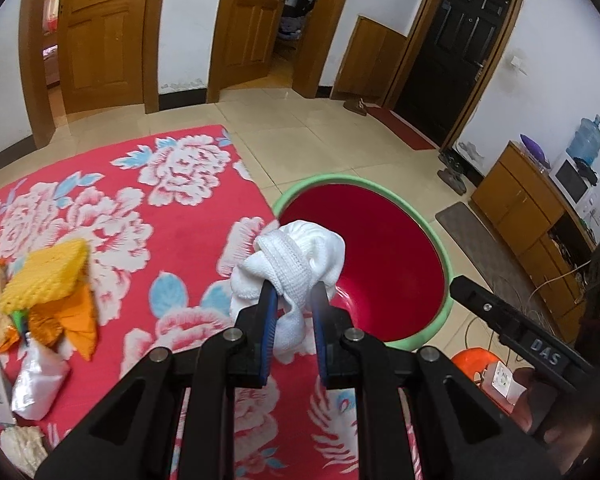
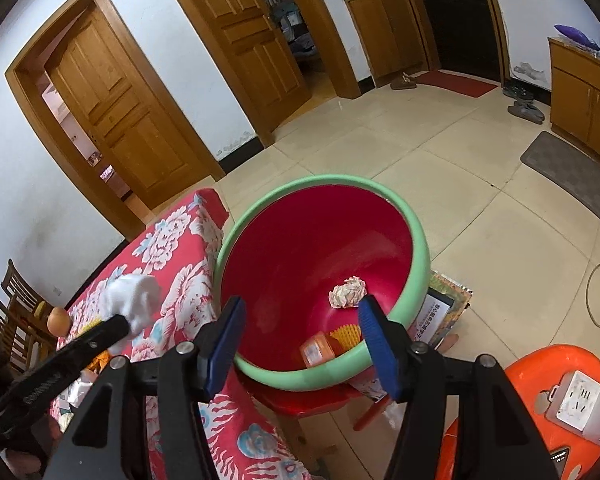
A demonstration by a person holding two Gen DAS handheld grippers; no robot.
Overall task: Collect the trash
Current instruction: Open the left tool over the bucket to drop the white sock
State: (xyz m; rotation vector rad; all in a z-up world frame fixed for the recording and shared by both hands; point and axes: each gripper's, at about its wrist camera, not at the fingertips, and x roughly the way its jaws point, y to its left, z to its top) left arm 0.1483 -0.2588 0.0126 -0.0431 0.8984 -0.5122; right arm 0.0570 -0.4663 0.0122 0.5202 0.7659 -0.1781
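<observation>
On the left, wrappers (image 1: 40, 304) litter the floral cloth (image 1: 172, 216). The left gripper (image 1: 294, 300) pinches a white rag (image 1: 296, 264) at the basin (image 1: 446, 276) rim. Only the right view shows crumpled paper (image 2: 348, 292) inside the basin beyond the right gripper (image 2: 302, 344), whose fingers gape empty.

Right tool (image 2: 300, 344) open, empty, above basin (image 2: 416, 256); paper ball (image 2: 348, 291) inside.
</observation>
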